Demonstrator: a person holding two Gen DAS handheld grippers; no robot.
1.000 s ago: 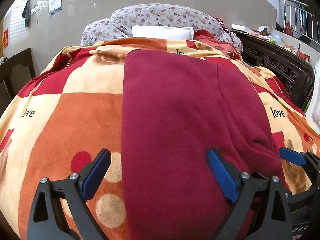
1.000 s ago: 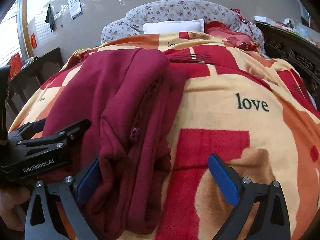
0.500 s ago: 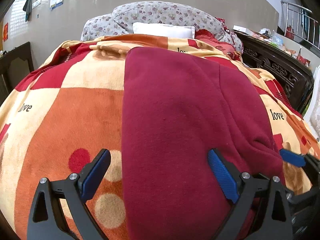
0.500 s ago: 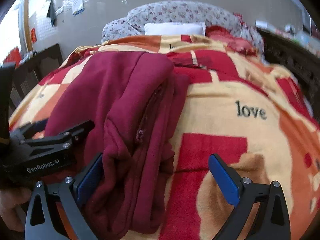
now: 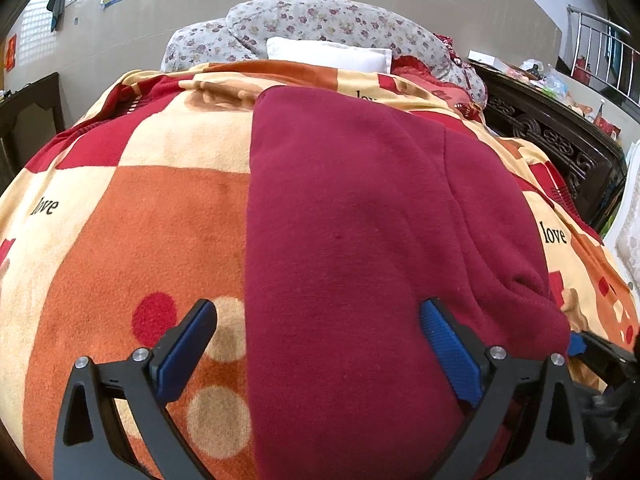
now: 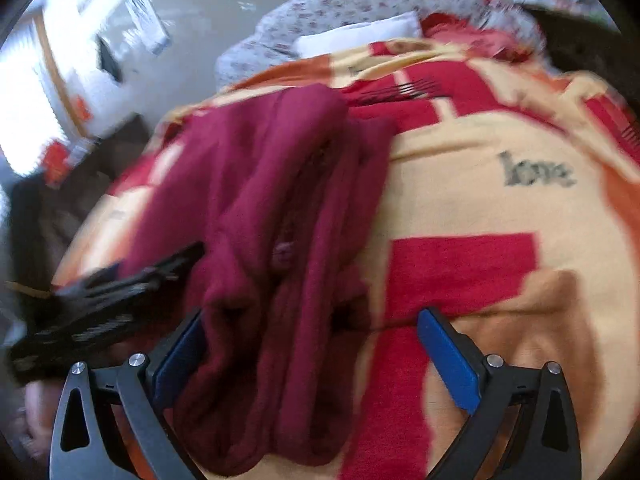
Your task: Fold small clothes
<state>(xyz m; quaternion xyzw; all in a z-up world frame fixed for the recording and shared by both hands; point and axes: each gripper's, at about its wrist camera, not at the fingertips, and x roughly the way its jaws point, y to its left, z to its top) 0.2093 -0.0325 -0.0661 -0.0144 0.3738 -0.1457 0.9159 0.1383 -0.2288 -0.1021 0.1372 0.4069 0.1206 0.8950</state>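
A dark red fleece garment lies folded lengthwise on the orange, red and cream blanket. My left gripper is open, low over the garment's near end, with its left finger over the blanket and its right finger over the cloth. In the right wrist view the same garment shows bunched in thick folds. My right gripper is open around its near right edge, holding nothing. The left gripper's body shows at that view's left, blurred.
Flowered pillows and a white pillow lie at the bed's head. A dark carved wooden piece stands along the right side with clutter on top. A dark cabinet stands to the left.
The right gripper's view has swung and tilted, now blurred, and sits slightly further right. The left gripper has shifted only slightly. Both stay open.
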